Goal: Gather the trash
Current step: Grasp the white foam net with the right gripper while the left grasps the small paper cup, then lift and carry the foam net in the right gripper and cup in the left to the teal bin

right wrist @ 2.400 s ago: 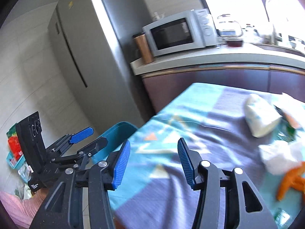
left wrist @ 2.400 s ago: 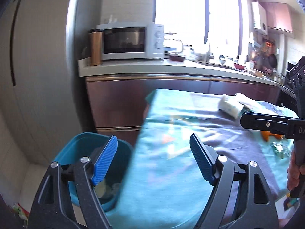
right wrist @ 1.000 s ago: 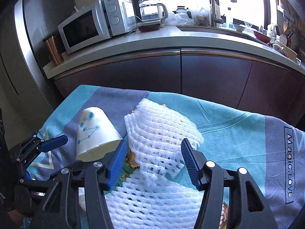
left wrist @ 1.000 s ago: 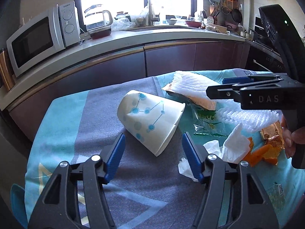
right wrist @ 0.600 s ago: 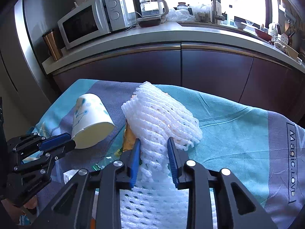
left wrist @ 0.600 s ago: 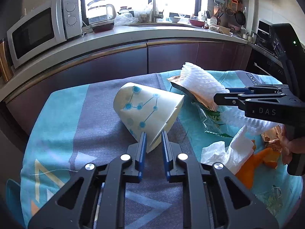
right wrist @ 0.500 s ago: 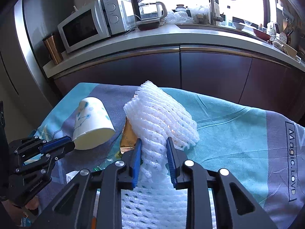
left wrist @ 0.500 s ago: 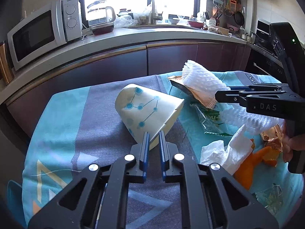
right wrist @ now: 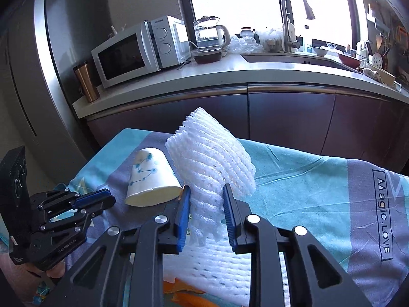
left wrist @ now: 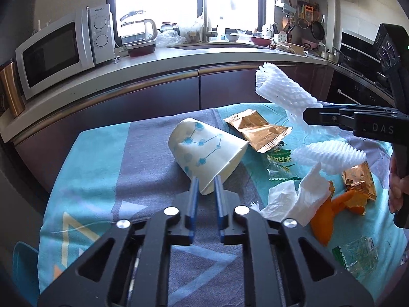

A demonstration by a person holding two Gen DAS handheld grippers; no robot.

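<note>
1. Left wrist view: we find the left gripper (left wrist: pixel 205 185) with its jaws narrow, clamped on the rim of the paper cup (left wrist: pixel 204 151); the jaws have just been easing apart slightly, with the rim still between them.
2. We note the cup lies on its side on the cloth-covered desk (left wrist: pixel 102 179), mouth toward the camera.
3. Right wrist view: we find the right gripper (right wrist: pixel 205 202) with narrow jaws gripping the white foam net (right wrist: pixel 212 166), which rises clear of the desk ahead of the fingers.
4. We record further litter on the desk to the right of the cup: a gold wrapper (left wrist: pixel 258 130), a green packet (left wrist: pixel 280 158), crumpled tissue (left wrist: pixel 299 199), orange peel (left wrist: pixel 329 212) and a clear plastic wrapper (left wrist: pixel 358 253).
5. We see a second foam net (left wrist: pixel 329 156) lying near the tissue.
</note>
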